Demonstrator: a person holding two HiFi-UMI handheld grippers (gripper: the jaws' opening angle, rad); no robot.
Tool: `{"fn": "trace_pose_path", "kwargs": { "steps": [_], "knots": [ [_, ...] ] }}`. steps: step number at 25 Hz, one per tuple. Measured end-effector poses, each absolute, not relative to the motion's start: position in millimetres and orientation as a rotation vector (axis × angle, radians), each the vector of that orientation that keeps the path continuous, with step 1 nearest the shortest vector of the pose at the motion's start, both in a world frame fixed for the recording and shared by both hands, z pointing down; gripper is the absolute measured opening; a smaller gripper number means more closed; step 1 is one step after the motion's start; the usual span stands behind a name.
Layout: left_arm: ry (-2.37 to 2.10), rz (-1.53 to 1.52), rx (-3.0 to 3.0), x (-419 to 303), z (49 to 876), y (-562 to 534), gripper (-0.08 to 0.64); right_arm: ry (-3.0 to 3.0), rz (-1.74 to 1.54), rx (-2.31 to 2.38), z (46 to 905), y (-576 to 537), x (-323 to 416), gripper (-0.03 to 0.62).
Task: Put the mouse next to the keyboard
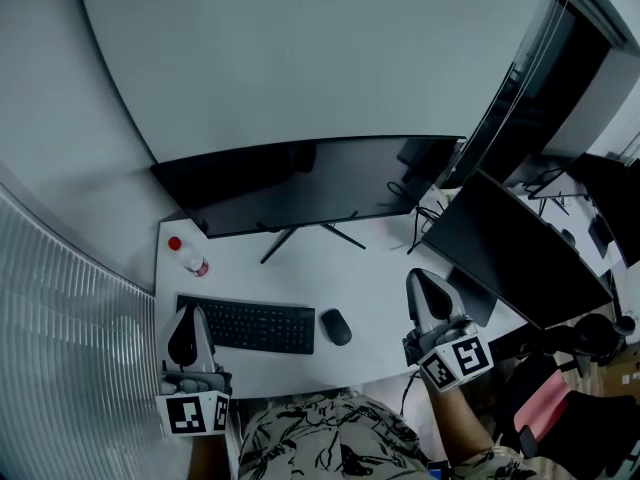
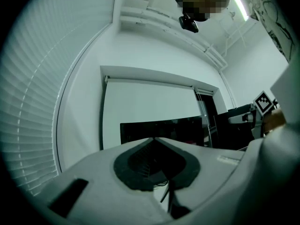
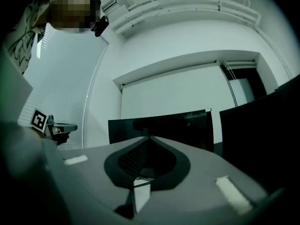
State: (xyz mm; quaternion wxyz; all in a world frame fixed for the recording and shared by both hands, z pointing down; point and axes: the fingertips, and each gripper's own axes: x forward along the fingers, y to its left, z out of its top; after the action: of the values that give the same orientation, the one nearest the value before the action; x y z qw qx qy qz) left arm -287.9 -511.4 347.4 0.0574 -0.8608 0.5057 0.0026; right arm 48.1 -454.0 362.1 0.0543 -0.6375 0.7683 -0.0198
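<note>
Mouse (image 1: 335,326) one, keyboard (image 1: 247,325) one, monitors (image 1: 300,183) (image 1: 505,253) two

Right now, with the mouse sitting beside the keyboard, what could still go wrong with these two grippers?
The right gripper, shut and empty, sits close to the second monitor; a swing that way might knock it. The left gripper, also shut, hangs by the left end of the keyboard; lowering it carelessly could shove the keyboard away from the mouse.

No text can be read anywhere (the left gripper (image 1: 187,313) and right gripper (image 1: 420,278) bear only square markers (image 1: 195,414)).
</note>
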Motion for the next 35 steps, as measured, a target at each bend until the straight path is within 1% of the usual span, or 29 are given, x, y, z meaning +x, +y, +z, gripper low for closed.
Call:
{"fn": "trace_pose_path", "kwargs": {
  "steps": [11,20,27,35],
  "knots": [
    [1.61,0.024,-2.537,-318,337,-515,-0.003,2.241,0.054,-2.014,336,-430,78,0.005],
    [1.679,0.011,-2.512,-352,347,-512,-0.003,2.17,0.118,-2.099,331,-410,102,0.005],
    [1.741,0.008,-2.478,-369,350,-515,-0.003,2.141,0.109,-2.173,343,-400,115,0.005],
    [1.734,0.016,-2.499,-365,350,-513,-0.002,2.142,0.128,-2.205,344,-399,113,0.005]
  ]
}}
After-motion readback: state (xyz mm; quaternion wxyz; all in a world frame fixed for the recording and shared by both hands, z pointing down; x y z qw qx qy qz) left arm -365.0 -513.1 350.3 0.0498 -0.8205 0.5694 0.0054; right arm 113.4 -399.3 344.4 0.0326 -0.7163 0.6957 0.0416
